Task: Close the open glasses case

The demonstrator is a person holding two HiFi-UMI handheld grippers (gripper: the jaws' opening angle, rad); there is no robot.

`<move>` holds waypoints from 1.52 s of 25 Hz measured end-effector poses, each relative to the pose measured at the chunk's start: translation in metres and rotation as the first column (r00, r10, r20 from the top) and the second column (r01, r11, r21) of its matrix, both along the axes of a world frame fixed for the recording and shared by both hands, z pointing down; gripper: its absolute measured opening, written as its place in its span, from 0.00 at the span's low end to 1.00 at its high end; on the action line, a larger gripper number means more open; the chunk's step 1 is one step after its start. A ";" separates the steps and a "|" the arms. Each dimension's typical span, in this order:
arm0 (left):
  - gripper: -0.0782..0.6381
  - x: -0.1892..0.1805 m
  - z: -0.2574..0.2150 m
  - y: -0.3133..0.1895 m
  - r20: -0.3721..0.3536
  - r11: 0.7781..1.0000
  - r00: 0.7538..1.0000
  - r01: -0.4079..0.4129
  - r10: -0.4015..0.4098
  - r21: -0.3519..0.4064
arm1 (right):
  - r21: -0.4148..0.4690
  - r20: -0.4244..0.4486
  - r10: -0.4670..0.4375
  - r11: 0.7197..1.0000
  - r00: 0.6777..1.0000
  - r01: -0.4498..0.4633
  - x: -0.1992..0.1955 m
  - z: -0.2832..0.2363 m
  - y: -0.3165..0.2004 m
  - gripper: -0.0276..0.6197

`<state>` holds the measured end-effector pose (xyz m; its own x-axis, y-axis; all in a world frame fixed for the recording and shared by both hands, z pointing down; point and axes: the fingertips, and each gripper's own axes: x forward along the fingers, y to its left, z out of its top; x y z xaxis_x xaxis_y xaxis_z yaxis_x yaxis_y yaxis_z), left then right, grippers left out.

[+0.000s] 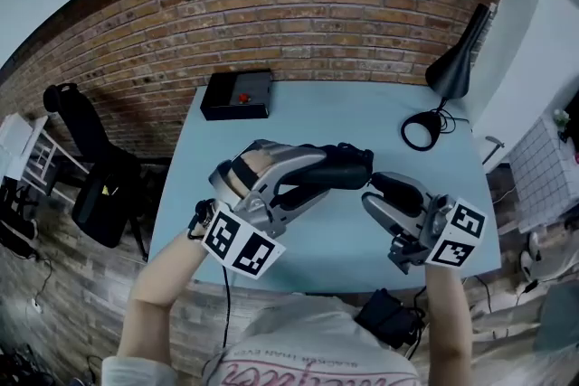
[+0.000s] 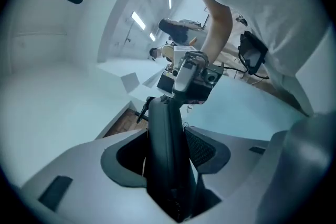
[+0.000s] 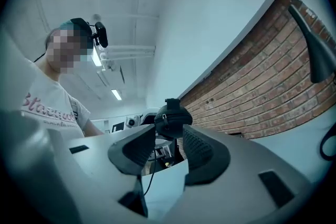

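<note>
A dark glasses case point(image 1: 348, 165), its two halves together, hangs above the middle of a pale blue table point(image 1: 344, 117), at the centre of the head view. The left gripper point(image 1: 317, 178) holds it, jaws pinched on the case's sides; in the left gripper view the case point(image 2: 167, 155) fills the gap between the pads. The right gripper point(image 1: 373, 194), lower right of centre, has its jaws spread wide. In the right gripper view the rounded end of the case point(image 3: 170, 118) sits at its tips, the pads not pressing on it. On the table's far edge stands a black box point(image 1: 237, 95) with a red button; a black desk lamp point(image 1: 452, 68) is at upper right, before a brick wall point(image 1: 298, 14).
</note>
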<state>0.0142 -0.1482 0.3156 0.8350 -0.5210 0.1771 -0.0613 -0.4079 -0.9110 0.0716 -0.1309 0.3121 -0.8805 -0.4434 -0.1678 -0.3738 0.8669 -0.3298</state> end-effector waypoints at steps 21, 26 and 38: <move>0.43 -0.008 -0.008 -0.001 0.033 0.994 0.999 0.014 -0.017 0.106 | 0.002 0.030 -0.019 1.000 0.999 0.019 -0.005 -0.013 0.003 0.08; 0.43 -0.005 -0.011 0.000 0.022 0.995 1.000 0.007 -0.009 0.099 | -0.001 0.044 -0.035 0.999 0.998 0.035 -0.008 -0.015 0.002 0.09; 0.42 -0.007 -0.010 -0.017 0.061 0.983 0.986 0.146 -0.153 0.108 | 0.213 -0.211 0.223 0.961 0.952 -0.178 -0.013 -0.019 -0.004 0.07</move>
